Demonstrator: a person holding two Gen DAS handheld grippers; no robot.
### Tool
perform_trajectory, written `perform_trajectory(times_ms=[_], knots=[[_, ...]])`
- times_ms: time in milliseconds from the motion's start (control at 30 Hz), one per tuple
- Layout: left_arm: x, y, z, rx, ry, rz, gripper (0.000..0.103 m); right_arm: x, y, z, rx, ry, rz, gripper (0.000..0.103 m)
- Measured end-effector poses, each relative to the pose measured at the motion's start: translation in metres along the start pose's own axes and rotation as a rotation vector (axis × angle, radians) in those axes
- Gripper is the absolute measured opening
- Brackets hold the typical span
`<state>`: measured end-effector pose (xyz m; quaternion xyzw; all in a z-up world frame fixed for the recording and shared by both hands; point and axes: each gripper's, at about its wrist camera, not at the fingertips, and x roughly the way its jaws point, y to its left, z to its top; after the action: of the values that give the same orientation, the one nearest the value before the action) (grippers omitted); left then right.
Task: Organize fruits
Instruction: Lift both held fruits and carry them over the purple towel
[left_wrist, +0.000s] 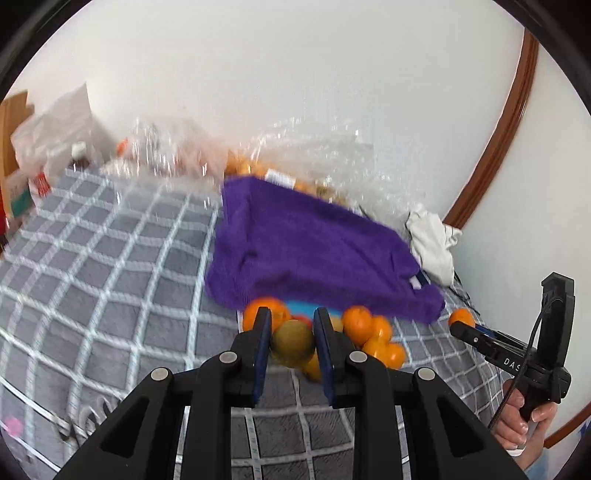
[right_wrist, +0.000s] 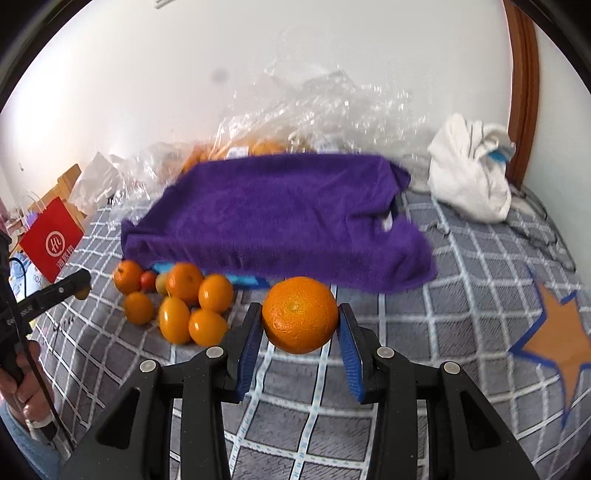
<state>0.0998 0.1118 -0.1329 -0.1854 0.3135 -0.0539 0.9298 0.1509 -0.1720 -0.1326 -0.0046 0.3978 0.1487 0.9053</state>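
Left wrist view: left gripper (left_wrist: 291, 328) clamps a small greenish-brown fruit (left_wrist: 293, 343) above the pile of oranges (right_wrist: 177, 302) on the checked blanket (right_wrist: 461, 295). Right gripper (right_wrist: 300, 325) clasps a big orange (right_wrist: 300, 314). Behind the purple towel (right_wrist: 277, 214), a clear plastic bag (right_wrist: 295, 110) holds more oranges.

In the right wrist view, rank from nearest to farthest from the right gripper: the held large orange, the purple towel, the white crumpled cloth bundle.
1. Large orange, clamped between the right gripper pads.
2. Purple towel, just beyond, centre.
3. White crumpled cloth bundle, far right by the wall.
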Motion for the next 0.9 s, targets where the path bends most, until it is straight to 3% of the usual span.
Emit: perform_trajectory(times_ms=[233, 567, 900], knots=[[-0.006, -0.012, 0.058, 0.014, -0.047, 0.036, 0.023, -0.011, -0.001, 0.049, -0.011, -0.077, 0.016, 0.040], [0.043, -0.043, 0.119, 0.061, -0.073, 0.078, 0.023, 0.009, -0.017, 0.109, 0.024, -0.147, 0.024, 0.040], [0.118, -0.041, 0.136, 0.059, 0.000, 0.114, 0.023, 0.073, -0.045, 0.120, 0.086, -0.080, 0.002, 0.040]])
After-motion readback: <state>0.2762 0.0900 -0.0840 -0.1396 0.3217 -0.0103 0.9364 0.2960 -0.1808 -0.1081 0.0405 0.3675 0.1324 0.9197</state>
